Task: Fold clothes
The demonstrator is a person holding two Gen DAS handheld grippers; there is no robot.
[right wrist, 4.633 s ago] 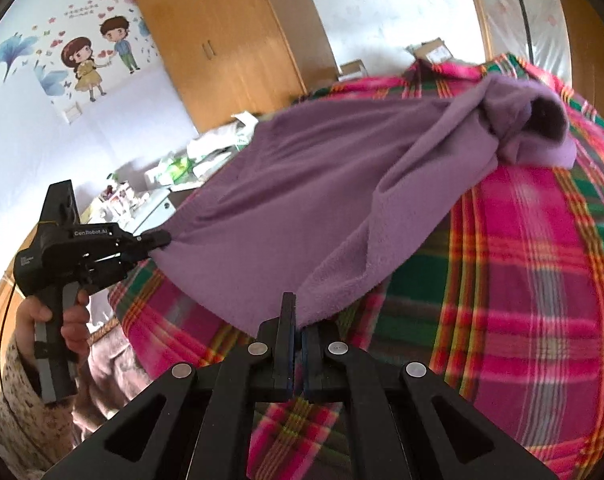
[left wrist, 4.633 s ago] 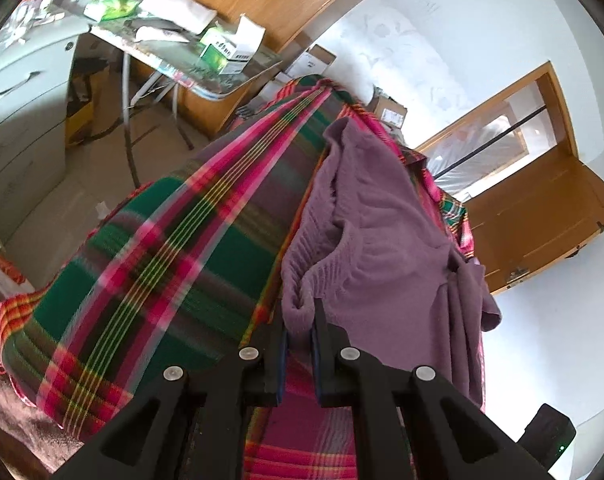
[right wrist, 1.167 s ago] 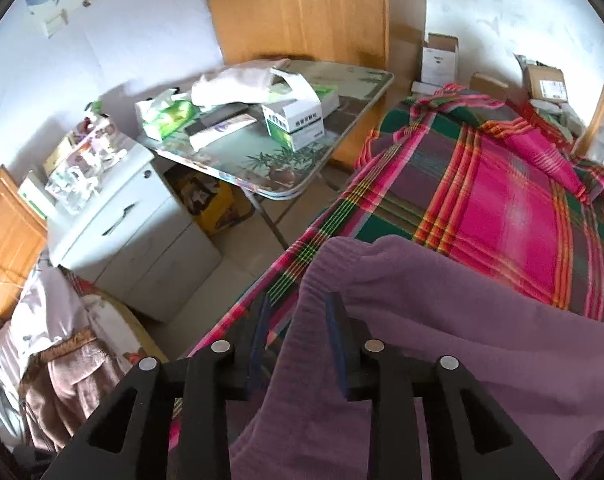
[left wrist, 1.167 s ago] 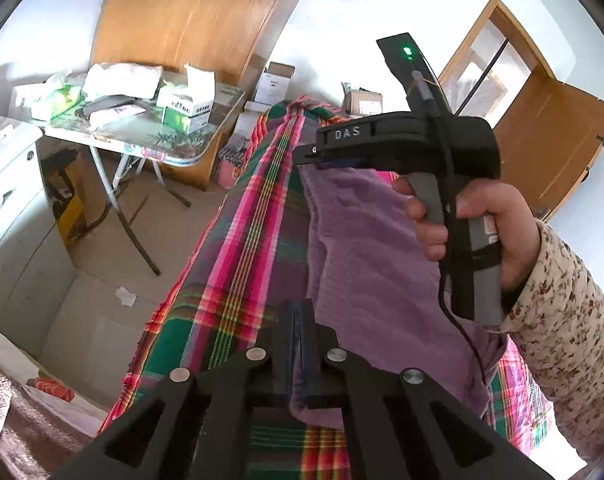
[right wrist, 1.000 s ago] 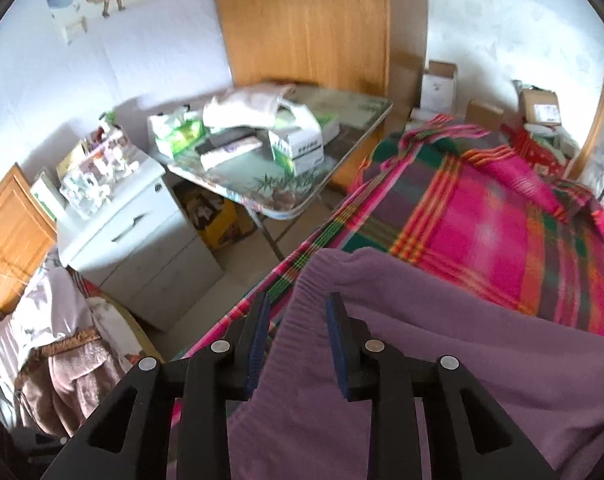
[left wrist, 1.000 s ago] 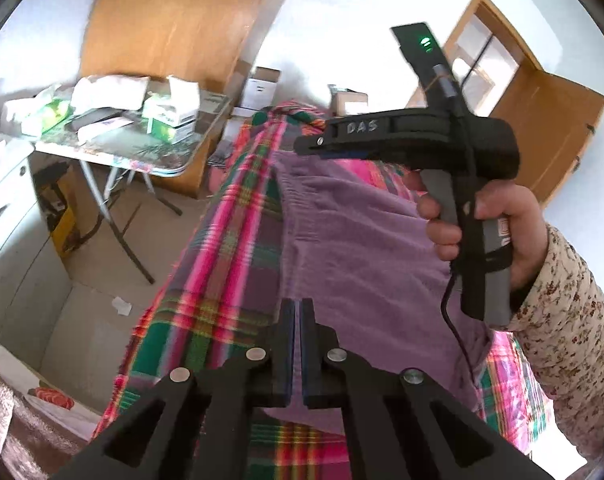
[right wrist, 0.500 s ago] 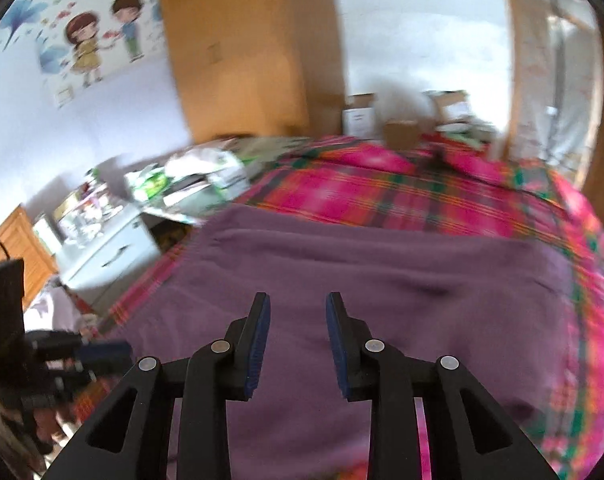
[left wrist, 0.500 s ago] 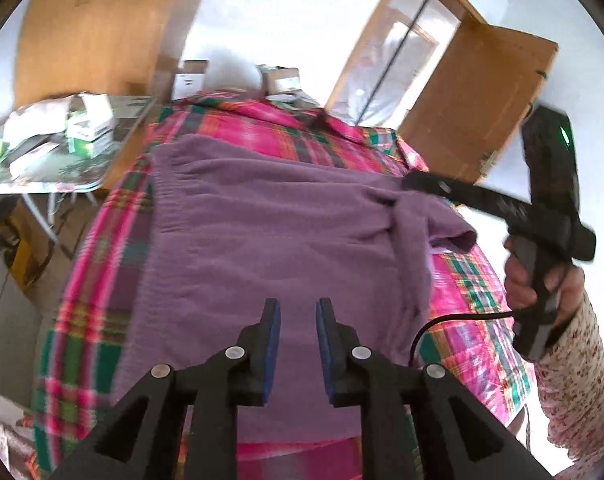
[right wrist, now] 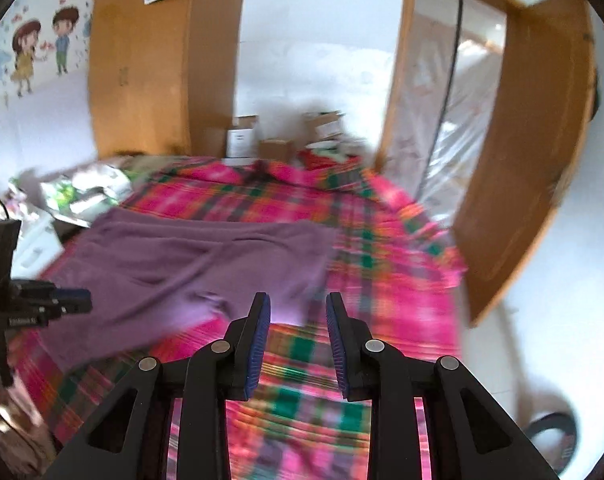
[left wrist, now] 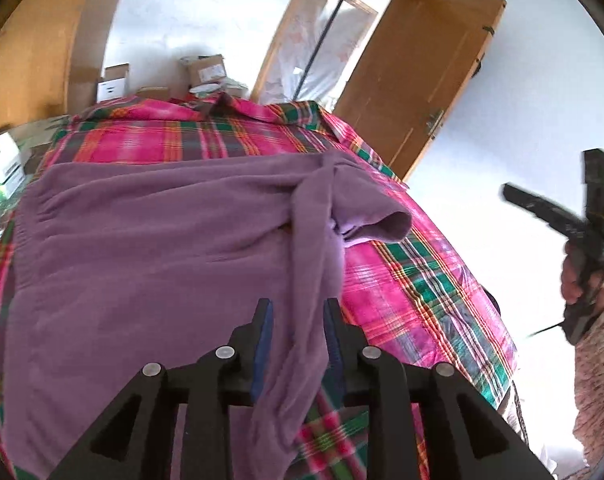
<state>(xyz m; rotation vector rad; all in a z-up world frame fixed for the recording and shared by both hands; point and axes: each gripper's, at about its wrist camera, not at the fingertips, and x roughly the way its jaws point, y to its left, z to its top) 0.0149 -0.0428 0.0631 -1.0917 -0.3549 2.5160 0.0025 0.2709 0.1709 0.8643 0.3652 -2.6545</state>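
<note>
The purple sweater (left wrist: 150,264) lies spread on the plaid bedspread (left wrist: 413,280), one sleeve (left wrist: 309,280) folded across its body toward 6 o'clock. The left gripper (left wrist: 298,320) is parted above that sleeve, holding nothing. The right gripper (right wrist: 298,316), jaws apart and empty, hangs over bare plaid; this view is blurred, so the sweater's near edge looks close but may not touch. Plaid is free toward 3 o'clock. Cardboard boxes (left wrist: 206,70) at 12 o'clock, contents unreadable.
</note>
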